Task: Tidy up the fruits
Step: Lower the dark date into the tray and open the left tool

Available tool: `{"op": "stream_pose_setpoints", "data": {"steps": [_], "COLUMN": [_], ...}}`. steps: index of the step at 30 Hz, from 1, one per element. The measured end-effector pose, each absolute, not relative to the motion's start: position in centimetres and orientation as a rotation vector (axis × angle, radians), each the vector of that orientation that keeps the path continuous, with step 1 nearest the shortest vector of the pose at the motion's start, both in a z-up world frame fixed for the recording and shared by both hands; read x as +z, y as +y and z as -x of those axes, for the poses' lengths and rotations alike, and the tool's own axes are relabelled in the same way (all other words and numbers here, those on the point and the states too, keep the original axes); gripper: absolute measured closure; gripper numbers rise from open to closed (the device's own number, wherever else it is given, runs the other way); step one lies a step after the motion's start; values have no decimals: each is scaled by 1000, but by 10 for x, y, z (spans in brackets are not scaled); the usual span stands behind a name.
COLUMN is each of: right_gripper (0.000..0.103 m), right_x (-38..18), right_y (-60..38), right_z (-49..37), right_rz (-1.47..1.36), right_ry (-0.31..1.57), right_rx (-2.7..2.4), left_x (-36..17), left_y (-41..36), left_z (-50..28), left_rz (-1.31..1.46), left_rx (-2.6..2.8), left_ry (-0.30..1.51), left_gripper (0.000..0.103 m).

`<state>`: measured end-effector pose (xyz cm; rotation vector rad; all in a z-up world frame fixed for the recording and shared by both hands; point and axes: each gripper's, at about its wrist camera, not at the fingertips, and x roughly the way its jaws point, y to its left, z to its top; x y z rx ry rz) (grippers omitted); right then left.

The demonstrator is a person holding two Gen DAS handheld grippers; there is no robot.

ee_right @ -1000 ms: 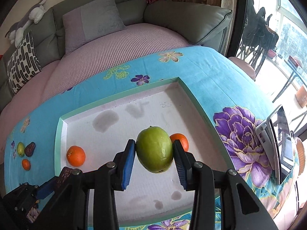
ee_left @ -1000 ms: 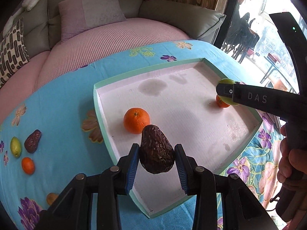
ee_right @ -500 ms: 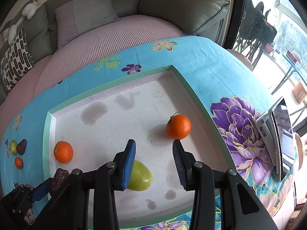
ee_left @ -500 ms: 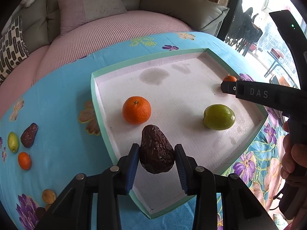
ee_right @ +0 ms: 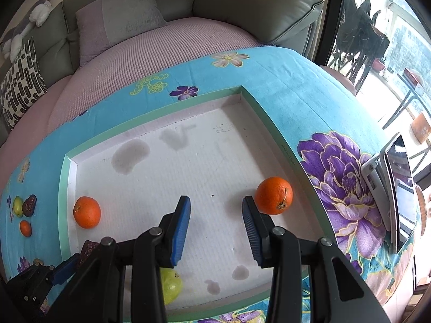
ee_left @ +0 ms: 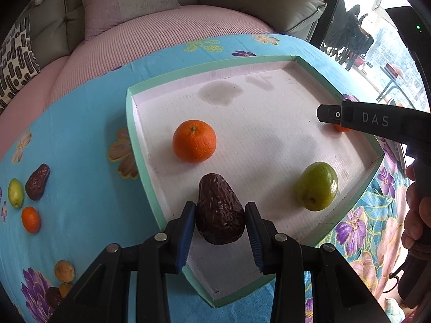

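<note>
Your left gripper has its jaws clamped on the dark date low over the tray, your right gripper gapes empty, three fruits lie inside, and several wait at the frame's left edge on the counter.

We find both views bright and evenly lit by daylight from the window to the right of each gripper; the panes there are blown out to near white. Shadows are soft: the orange ahead of the left gripper casts only a faint one on the white tray. Focus is sharp throughout. Fisheye distortion bends straight edges strongly, and black vignetting fills the corners.
</note>
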<state>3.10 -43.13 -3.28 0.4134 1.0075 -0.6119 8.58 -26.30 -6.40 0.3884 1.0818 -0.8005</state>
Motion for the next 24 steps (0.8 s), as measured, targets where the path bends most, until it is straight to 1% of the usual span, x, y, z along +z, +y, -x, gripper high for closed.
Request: {"op": "stream_pose_setpoints", "data": {"steps": [9, 12, 14, 16, 17, 18, 19, 22, 24], "right_gripper": [62, 60, 52, 50, 47, 44, 38, 37, 37], "right_x": [-38, -42, -44, -44, -44, -44, -43, -42, -41], "right_y": [-432, -433, -434, -435, -436, -437, -436, -436, -436], "right_z": [-33, -33, -33, -33, -32, -32, -31, -31, -31], "right_rz": [-419, -421, -421, -424, -425, -426, -424, -419, -415], "right_ry": [1025, 1041, 1047, 1049, 1048, 1046, 1045, 1041, 1037], "right_rx": [-609, -616, -626, -633, -636, -640, -643, -647, -647], "left_x": [-68, -69, -69, -68, -67, -66, -64, -57, -53], "left_y": [-265, -265, -265, -266, -266, -266, -265, -264, -262], "left_z": [-88, -88, -89, -88, -88, -88, -88, -87, -87], "left_rz": [-402, -400, -402, -401, -401, -399, -396, -385, -374], "left_rx": [-794, -796, -795, -797, -798, -799, -802, -805, -804], "left_ry": [1099, 1103, 1104, 1107, 1107, 1105, 1101, 1088, 1084], "left_gripper": [62, 62, 61, 60, 59, 57, 53, 46, 44]}}
